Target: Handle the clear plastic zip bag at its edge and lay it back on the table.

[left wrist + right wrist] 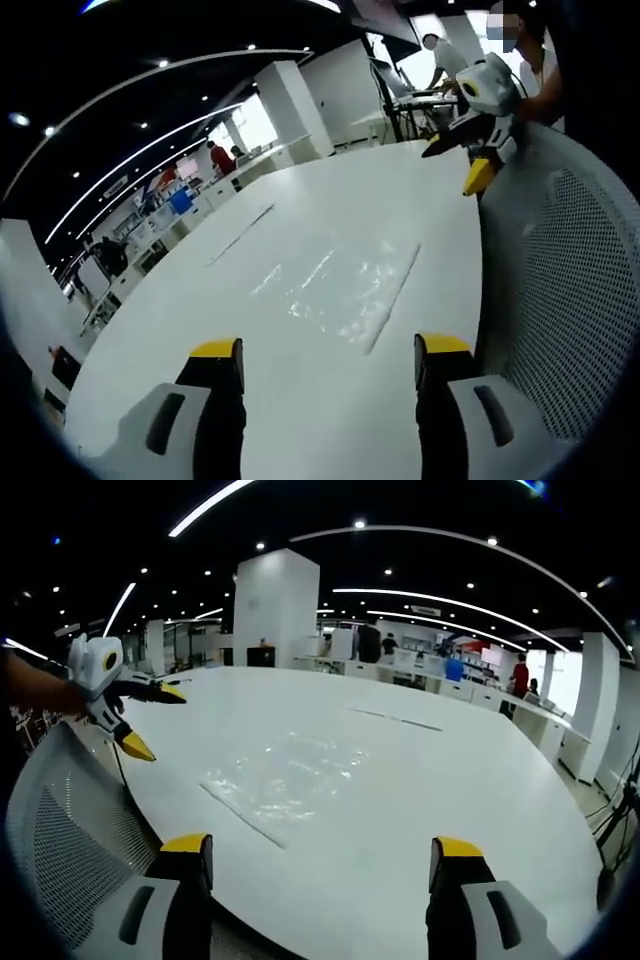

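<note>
The clear plastic zip bag [345,290] lies flat on the white table [250,300], its zip strip toward the table's near edge. My left gripper [330,365] is open above the table, just short of the bag, with nothing between its yellow-tipped jaws. In the right gripper view the bag [285,780] lies ahead of my right gripper [322,860], which is open and empty too. The right gripper [478,130] shows at the left gripper view's upper right. The left gripper [140,715] is at the far left of the right gripper view, jaws apart.
A white mesh chair back [570,300] stands against the table's edge between the two grippers, and shows again as the mesh chair back [75,830]. Desks, a white pillar [278,610] and several people stand far behind the table.
</note>
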A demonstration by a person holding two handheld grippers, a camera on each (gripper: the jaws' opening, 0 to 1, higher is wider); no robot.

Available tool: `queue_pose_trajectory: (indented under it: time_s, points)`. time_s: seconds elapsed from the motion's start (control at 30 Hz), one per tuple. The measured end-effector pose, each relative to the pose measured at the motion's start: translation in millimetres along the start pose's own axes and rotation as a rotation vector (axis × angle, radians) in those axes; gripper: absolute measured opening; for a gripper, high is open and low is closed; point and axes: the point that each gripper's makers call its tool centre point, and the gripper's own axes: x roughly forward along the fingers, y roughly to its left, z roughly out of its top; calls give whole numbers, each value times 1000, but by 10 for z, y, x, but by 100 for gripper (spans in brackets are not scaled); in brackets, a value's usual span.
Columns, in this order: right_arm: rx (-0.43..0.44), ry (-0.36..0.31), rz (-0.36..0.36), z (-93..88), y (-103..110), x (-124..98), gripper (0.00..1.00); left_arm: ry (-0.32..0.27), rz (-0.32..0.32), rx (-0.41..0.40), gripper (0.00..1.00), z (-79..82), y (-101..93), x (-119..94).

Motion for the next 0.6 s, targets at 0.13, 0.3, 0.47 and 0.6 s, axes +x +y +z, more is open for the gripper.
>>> queue_pose_trajectory:
  time_s: [0.13,0.3,0.47,0.6]
  points:
    - [1,3,3,-6,2,4,89,-3,-22,17,66,106,-16,32]
    - [0,5,3,-9,2,8,89,2,-55,44,64,181,-43,82]
    - [1,10,2,-8,10,9,89,14,-85,91,64,211,-61,140]
    - [3,13,2,-19,4,11,89,23,-104,121,63,200,-74,176]
